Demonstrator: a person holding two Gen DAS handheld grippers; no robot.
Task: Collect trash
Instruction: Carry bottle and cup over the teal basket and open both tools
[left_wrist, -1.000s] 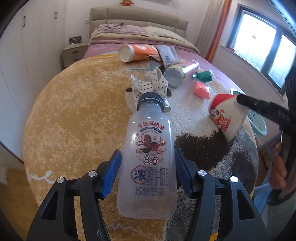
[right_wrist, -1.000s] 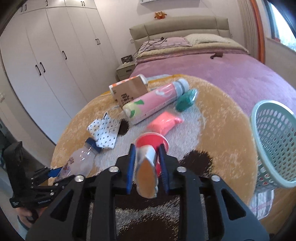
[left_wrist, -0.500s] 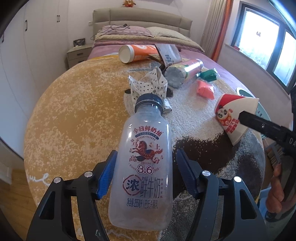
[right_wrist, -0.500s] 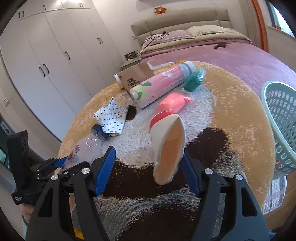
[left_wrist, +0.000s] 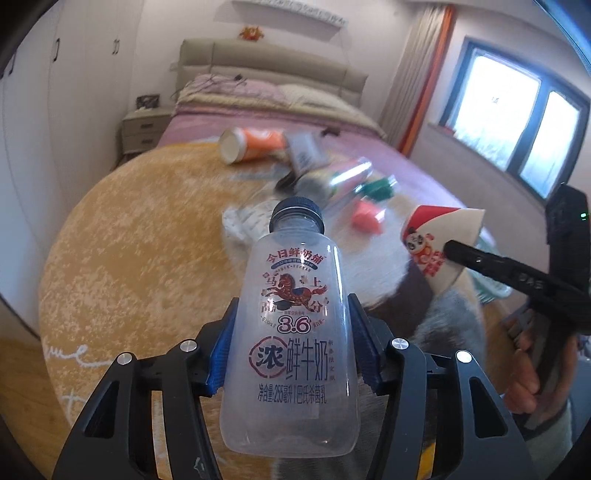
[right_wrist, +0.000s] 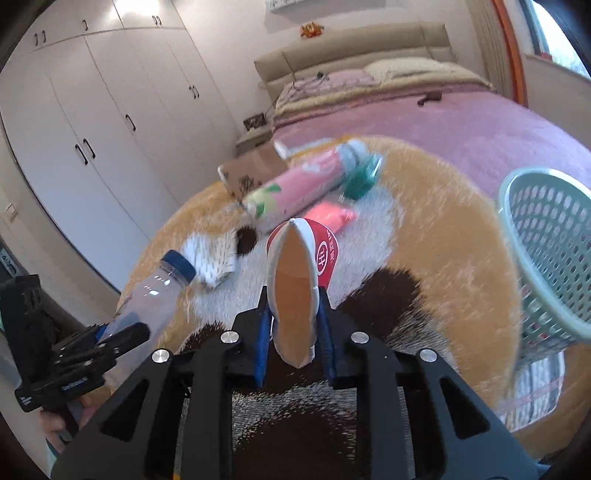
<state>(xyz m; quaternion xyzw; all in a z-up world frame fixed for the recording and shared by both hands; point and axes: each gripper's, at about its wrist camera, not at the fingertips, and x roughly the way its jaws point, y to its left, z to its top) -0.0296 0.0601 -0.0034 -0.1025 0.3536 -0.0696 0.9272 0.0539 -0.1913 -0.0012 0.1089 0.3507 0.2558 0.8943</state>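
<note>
Left tool (left_wrist: 291, 343) closing on empty milk bottle (left_wrist: 291, 332); right tool (right_wrist: 293, 332) squeezing paper cup (right_wrist: 295, 284) flat, both lifted for basket (right_wrist: 550, 251).

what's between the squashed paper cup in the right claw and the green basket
Nothing visible. The squashed red and white paper cup is pinched in the right claw, and the pale green perforated plastic basket sits to its right, with only bare rug between them.

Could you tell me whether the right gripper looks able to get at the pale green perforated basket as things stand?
Probably yes: the right gripper, shut on the squashed red-and-white paper cup, has only open rug between it and the pale green perforated basket.
</note>
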